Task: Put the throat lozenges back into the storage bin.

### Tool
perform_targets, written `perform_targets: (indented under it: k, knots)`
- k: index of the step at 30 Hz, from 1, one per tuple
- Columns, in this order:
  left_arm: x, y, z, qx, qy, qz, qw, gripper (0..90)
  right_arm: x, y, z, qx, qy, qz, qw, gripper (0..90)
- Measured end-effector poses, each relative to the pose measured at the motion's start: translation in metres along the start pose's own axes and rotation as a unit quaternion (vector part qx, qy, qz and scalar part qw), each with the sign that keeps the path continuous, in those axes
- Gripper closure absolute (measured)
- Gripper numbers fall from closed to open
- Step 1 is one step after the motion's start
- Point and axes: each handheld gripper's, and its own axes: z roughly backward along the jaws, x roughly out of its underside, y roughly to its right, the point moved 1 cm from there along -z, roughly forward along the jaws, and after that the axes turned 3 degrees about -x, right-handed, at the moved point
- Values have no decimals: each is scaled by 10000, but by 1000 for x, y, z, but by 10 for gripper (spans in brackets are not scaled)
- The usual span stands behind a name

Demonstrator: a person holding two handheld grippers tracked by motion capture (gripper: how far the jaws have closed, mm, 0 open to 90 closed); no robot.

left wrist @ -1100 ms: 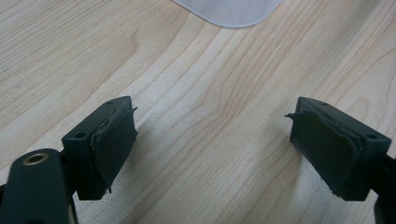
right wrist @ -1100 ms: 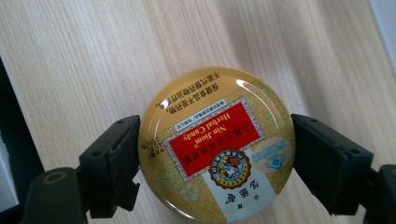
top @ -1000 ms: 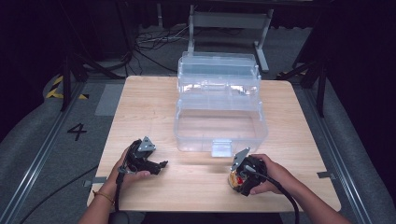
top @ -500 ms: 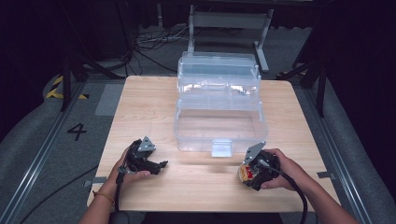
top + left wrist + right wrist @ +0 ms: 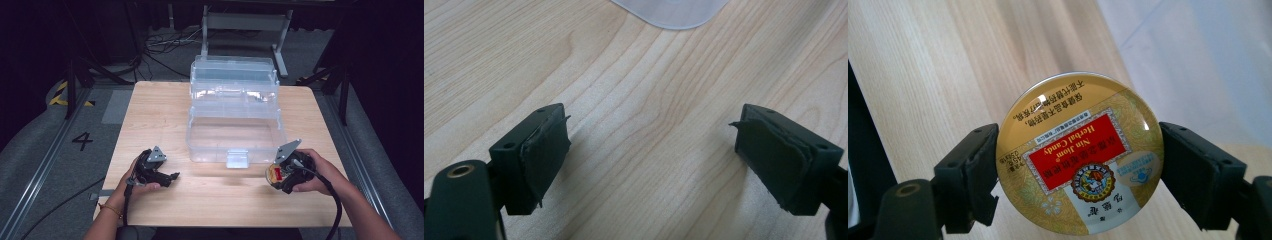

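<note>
- The left gripper (image 5: 172,176) is held with its jaws wide apart and empty, low over the near left of the wooden table (image 5: 150,110).
- The clear plastic box (image 5: 235,120) stands closed at the middle, its latch (image 5: 237,158) down.
- The herbal candy tin (image 5: 1080,152) is clamped in the right gripper (image 5: 276,176) at the near right; it is judged picked up but not yet stowed.

I see a clear plastic lidded storage box (image 5: 235,117) standing mid wooden bench (image 5: 150,115), latch facing me. Left gripper (image 5: 167,176) rests low on the bench, left of the box front, jaws apart with nothing between. Right gripper (image 5: 274,175) sits just off the box's front right corner, clamping a round yellow-and-red tin (image 5: 274,173).
</note>
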Motion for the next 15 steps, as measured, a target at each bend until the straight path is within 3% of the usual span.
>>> perform_targets:
  k: [15]
  knots:
    - [1, 1, 0, -50, 7, 41, 10000, 144, -26, 18, 33, 226, 69, 57, 9997, 205]
